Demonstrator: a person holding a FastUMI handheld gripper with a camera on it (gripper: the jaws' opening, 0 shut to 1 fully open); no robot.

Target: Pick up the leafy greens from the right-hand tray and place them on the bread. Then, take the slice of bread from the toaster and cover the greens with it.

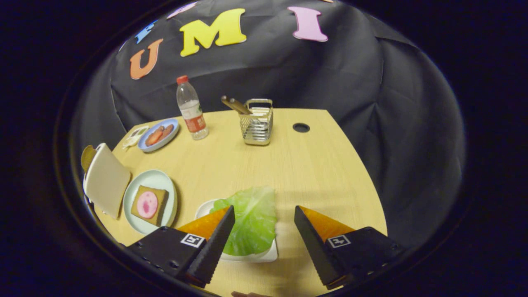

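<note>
The gripper (pixel 264 212) is hanging over the table with its jaws spread wide and holding nothing. The lettuce leaf (pixel 249 222) is lying between them, closer to the left one, on a flat white tray (pixel 268 256). It is thin, floppy and crinkly, so I think it could tear or slip out if it is pinched at the edge. Off past the left jaw, the brown bread (pixel 149 204), square with a round pink slice on top, is waiting on a pale round plate (pixel 136 190), just beside the smooth cream toaster (pixel 105 179).
</note>
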